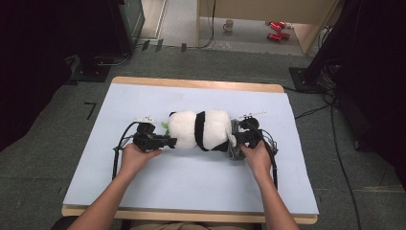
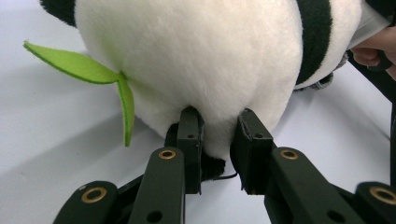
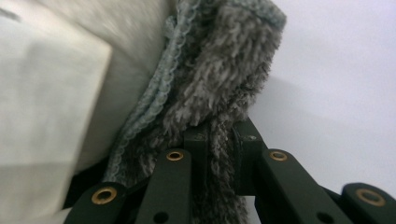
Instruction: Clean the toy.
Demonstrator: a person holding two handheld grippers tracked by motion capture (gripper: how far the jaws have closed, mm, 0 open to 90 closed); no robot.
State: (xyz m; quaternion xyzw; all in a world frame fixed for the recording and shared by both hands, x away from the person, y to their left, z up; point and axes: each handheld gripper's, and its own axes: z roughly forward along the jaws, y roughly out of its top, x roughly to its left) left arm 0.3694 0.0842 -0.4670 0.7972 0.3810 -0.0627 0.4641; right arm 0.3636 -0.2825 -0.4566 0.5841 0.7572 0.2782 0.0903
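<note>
Forearms come up from the bottom of the high view to the pale blue worktop (image 1: 191,177). I have the left gripper (image 1: 168,142) at the left end of a plush panda (image 1: 201,128) lying on its side mid-worktop, and the right gripper (image 1: 238,139) at its right end, beside a grey towel (image 1: 234,152).

Left gripper view: I see the jaws clamped on a pinch of the panda's white fur (image 2: 219,140); a green felt leaf (image 2: 77,65) sticks out to the left.

Right gripper view: my jaws are pinched on a fold of the shaggy grey towel (image 3: 219,107), which lies against the panda's white side.
</note>
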